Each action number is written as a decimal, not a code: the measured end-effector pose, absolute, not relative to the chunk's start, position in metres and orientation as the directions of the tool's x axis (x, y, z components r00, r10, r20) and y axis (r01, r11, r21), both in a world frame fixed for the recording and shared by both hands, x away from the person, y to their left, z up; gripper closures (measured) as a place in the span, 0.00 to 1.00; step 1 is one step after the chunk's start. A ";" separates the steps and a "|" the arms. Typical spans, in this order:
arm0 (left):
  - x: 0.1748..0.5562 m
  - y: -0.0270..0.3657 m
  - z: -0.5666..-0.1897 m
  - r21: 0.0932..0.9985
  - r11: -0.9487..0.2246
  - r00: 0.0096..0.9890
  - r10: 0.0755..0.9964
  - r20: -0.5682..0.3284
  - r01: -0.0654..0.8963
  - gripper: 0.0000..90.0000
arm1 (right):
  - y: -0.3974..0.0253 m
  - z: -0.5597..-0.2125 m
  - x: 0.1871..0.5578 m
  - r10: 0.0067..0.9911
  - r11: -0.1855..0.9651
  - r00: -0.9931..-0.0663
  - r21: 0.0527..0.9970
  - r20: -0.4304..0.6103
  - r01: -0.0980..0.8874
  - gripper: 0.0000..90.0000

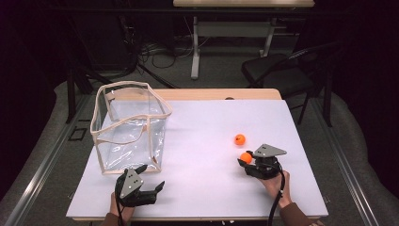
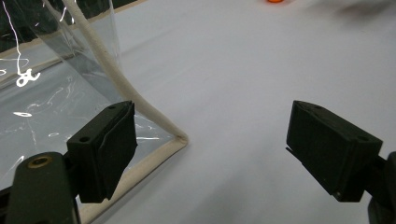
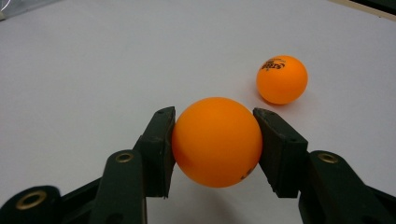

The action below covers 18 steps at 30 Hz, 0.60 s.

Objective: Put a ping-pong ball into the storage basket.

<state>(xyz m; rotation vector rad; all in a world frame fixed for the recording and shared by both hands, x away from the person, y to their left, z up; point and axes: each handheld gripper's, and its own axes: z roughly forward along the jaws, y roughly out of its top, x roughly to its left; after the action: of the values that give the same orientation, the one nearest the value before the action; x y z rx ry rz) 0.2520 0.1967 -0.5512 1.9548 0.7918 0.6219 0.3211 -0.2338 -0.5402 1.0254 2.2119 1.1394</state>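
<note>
Right gripper view: we find the right claw (image 3: 217,140) clenched on an orange ball (image 3: 217,141), one jaw pressed against each side, low in the centre of the frame. A second orange ball (image 3: 282,79) with black print lies apart from it at upper right, on the white bench (image 3: 93,70).

In the high view, we place the right claw (image 1: 244,159) at lower right with the loose ball (image 1: 240,139) just beyond it.

A clear plastic bag (image 1: 129,127) with cream trim stands open at centre left. The left claw (image 1: 151,176) sits at lower left, released, jaws wide apart, just beside the bag's near corner (image 2: 180,139). Nothing lies between the balls and the bag.
</note>
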 end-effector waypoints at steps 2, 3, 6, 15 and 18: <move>0.252 0.196 -0.551 0.880 -0.385 0.669 0.735 0.111 0.278 0.18 | -0.233 -0.539 0.321 0.776 0.385 -0.628 0.828 -0.051 0.408 0.56; 0.252 0.197 -0.551 0.881 -0.384 0.669 0.735 0.110 0.277 0.18 | -0.233 -0.538 0.321 0.772 0.389 -0.633 0.828 -0.054 0.404 0.56; 0.252 0.197 -0.551 0.881 -0.383 0.668 0.736 0.109 0.279 0.18 | -0.233 -0.536 0.322 0.770 0.388 -0.636 0.830 -0.052 0.401 0.56; 0.252 0.197 -0.551 0.881 -0.384 0.668 0.736 0.109 0.278 0.18 | -0.226 -0.529 0.328 0.753 0.390 -0.656 0.834 -0.045 0.391 0.56; 0.252 0.197 -0.551 0.881 -0.382 0.668 0.737 0.109 0.278 0.18 | -0.221 -0.528 0.330 0.745 0.398 -0.666 0.832 -0.047 0.387 0.56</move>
<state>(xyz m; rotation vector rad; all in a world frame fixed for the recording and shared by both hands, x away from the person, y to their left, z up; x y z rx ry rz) 0.2520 0.1968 -0.5511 1.9546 0.7904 0.6225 0.3299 -0.2211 -0.5282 0.9719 2.2471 1.1736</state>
